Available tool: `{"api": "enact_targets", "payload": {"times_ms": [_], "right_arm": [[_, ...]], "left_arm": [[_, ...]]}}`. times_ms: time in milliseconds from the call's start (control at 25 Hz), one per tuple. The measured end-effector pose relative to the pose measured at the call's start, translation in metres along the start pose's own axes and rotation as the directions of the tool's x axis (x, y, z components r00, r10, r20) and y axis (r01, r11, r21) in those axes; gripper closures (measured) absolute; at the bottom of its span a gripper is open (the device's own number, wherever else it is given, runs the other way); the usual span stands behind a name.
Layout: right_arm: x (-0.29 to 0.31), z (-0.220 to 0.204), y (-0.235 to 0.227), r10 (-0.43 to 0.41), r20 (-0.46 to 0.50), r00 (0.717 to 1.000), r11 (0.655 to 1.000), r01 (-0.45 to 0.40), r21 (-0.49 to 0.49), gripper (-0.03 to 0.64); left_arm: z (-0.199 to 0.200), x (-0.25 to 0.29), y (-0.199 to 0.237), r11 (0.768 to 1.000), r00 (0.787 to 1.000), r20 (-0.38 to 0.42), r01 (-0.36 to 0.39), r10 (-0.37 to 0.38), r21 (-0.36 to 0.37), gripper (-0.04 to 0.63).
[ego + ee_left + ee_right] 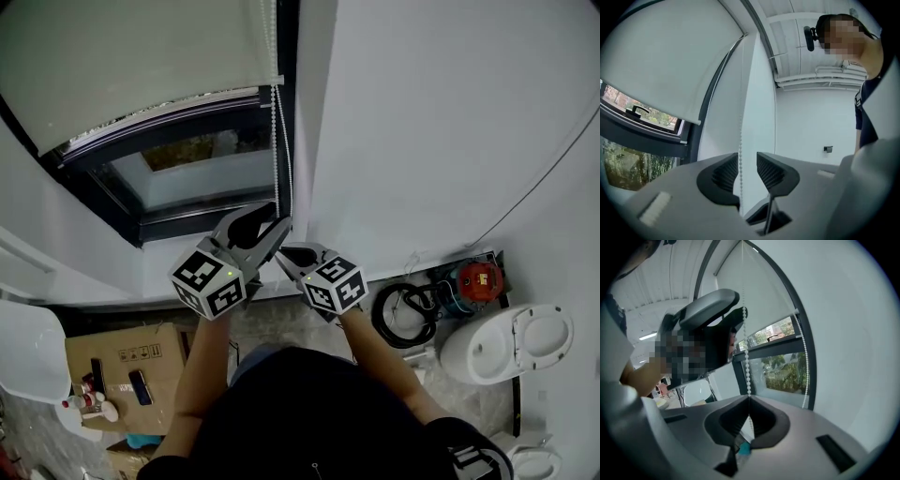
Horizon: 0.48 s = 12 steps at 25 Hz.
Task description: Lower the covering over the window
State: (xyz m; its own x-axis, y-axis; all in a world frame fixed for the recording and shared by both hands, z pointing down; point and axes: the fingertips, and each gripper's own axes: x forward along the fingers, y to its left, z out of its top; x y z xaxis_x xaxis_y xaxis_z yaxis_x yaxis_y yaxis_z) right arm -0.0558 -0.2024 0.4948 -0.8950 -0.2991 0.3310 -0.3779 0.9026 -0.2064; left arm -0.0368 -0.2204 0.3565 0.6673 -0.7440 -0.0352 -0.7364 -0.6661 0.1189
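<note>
A white roller blind (131,56) covers the upper part of the dark-framed window (187,178); glass shows below its bottom bar. A white bead chain (277,112) hangs down the window's right edge. My left gripper (281,214) is up at the chain, open. In the left gripper view the bead chain (739,164) runs between the pads, close to the left one, and the left gripper (747,159) does not pinch it. Just below, my right gripper (281,253) is shut on the chain. In the right gripper view the right gripper (749,398) clamps the bead chain (747,366), with the left gripper (733,322) above.
A white wall (422,122) stands right of the window. On the floor lie a coil of black cable (403,314), a red device (480,278) and a white toilet (511,342) at the right. A cardboard box (122,370) and a white chair (23,347) are at the left.
</note>
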Motion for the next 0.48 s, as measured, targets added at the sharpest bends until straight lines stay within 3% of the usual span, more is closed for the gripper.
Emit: {"api": "enact_targets", "payload": {"times_ms": [240, 480], "right_arm": [[-0.004, -0.002, 0.002, -0.007, -0.003, 1.0, 1.0, 0.007, -0.002, 0.603], [-0.007, -0.003, 0.002, -0.011, -0.001, 1.0, 1.0, 0.011, -0.001, 0.603]], "left_arm": [[0.037, 0.013, 0.001, 1.0, 0.997, 0.074, 0.01, -0.011, 0.021, 0.469], [0.081, 0.023, 0.0, 0.994, 0.992, 0.122, 0.01, -0.023, 0.105, 0.471]]}}
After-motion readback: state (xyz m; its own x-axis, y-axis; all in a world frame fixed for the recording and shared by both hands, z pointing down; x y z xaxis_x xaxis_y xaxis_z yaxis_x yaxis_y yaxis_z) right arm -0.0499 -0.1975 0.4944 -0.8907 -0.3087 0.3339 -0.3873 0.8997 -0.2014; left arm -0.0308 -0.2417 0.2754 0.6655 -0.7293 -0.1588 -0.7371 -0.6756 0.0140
